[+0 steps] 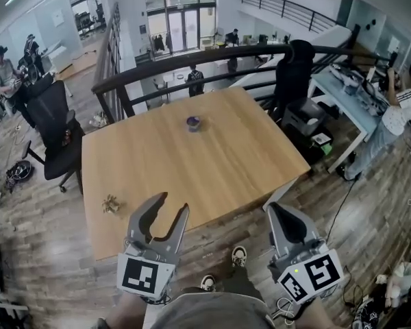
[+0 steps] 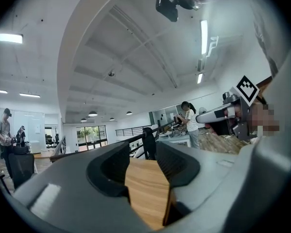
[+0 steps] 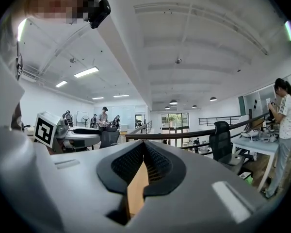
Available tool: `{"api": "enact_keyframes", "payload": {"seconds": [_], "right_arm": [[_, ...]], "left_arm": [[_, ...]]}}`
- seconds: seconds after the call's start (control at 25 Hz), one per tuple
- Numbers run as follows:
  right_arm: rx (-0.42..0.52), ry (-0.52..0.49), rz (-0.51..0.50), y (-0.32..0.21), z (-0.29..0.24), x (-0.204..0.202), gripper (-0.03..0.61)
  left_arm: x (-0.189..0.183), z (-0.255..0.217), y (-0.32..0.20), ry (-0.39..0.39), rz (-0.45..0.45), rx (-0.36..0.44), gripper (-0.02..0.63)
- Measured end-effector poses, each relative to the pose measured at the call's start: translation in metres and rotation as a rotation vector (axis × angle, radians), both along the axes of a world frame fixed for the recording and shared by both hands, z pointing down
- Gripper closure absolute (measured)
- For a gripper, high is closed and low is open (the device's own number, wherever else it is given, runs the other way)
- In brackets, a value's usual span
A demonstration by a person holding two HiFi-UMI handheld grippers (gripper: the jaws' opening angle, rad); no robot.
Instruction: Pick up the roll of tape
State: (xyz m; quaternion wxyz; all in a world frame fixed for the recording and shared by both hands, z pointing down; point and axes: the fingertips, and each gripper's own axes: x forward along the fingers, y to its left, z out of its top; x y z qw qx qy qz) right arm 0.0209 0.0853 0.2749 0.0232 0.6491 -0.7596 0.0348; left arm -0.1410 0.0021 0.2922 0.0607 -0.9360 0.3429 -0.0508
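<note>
Left gripper: jaws apart, nothing between them; only bare tabletop shows through the gap. Right gripper: jaws closed tip to tip, holding nothing. Both grippers hang at the near edge of the tabletop, short of its surface.

Tape: a small dark purple roll, alone on the far half of the tabletop and well apart from both grippers. It is too small in view to tell whether it lies flat or stands on edge.

Expected handling: light, stiff as a ring, smooth on its outer wrap, likely to slide on the wood if nudged. Recommended hold: across the outer diameter, or one jaw in the core and one outside. The left gripper is ready for this; the right must open first.

A small tan object lies near the left edge, clear of the approach.
</note>
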Motion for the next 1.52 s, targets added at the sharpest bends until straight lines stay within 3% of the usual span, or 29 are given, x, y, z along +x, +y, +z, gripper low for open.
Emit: {"api": "enact_keyframes", "payload": {"seconds": [0.48, 0.96, 1.2, 1.52], "right_arm": [[-0.003, -0.015, -0.064, -0.103, 0.019, 0.064, 0.568], [-0.036, -0.020, -0.279, -0.246, 0.012, 0.153, 0.568], [-0.051, -0.002, -0.385, -0.287, 0.020, 0.173, 0.568], [-0.079, -0.018, -0.423, -0.316, 0.031, 0.180, 0.568]], "left_arm": [[0.061, 0.017, -0.088, -0.017, -0.059, -0.001, 0.439], [0.130, 0.007, -0.196, -0.040, -0.289, -0.025, 0.439], [0.152, 0.015, -0.221, -0.051, -0.386, -0.034, 0.439], [0.156, 0.025, -0.240, -0.075, -0.428, -0.067, 0.439]]}}
